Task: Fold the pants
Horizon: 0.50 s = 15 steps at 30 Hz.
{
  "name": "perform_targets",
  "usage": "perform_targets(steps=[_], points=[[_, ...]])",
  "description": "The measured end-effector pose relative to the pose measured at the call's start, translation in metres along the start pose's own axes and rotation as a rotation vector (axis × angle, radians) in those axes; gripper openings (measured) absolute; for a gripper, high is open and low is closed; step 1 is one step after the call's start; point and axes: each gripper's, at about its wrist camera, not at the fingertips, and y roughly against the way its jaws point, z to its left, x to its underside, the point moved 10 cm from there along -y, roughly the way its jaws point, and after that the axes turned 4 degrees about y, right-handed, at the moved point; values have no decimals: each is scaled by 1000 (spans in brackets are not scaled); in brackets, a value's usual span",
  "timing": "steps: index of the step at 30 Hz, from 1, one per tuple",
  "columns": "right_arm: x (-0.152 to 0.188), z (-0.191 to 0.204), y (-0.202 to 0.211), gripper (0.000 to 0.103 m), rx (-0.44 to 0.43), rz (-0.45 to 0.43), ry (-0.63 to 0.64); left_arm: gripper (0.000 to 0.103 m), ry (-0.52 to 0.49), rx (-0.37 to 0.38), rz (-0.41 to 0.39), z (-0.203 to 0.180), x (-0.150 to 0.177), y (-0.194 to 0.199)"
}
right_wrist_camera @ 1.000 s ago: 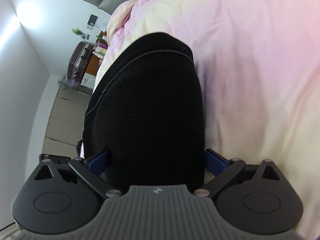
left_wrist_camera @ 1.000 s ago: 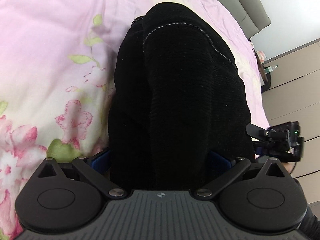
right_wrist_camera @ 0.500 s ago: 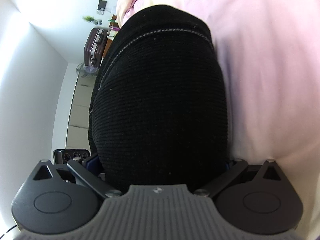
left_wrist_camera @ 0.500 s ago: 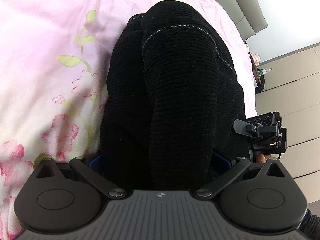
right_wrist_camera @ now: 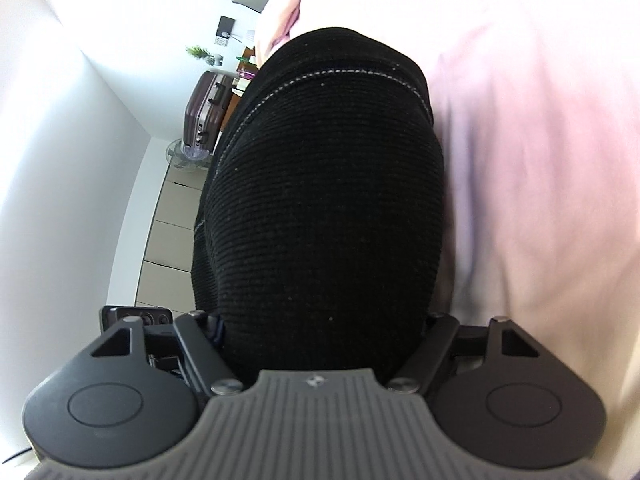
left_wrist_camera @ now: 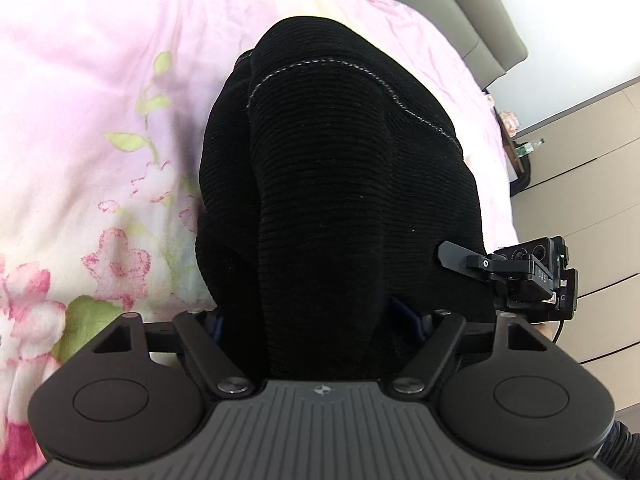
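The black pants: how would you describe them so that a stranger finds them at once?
Look at the pink floral bedcover. The black pants lie bunched on it, between both grippers' fingers. They are the only dark ribbed cloth there, with a pale dotted stitch line across the top.
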Motion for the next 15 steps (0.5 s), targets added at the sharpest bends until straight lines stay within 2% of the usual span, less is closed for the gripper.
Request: perform_targets(steps=[7, 15], points=[[6, 35, 33, 69, -15, -21, 5, 85, -40, 44, -14, -35, 3, 19], [26, 77, 107, 69, -36, -110, 12, 85, -173, 75, -22, -115, 22, 34]])
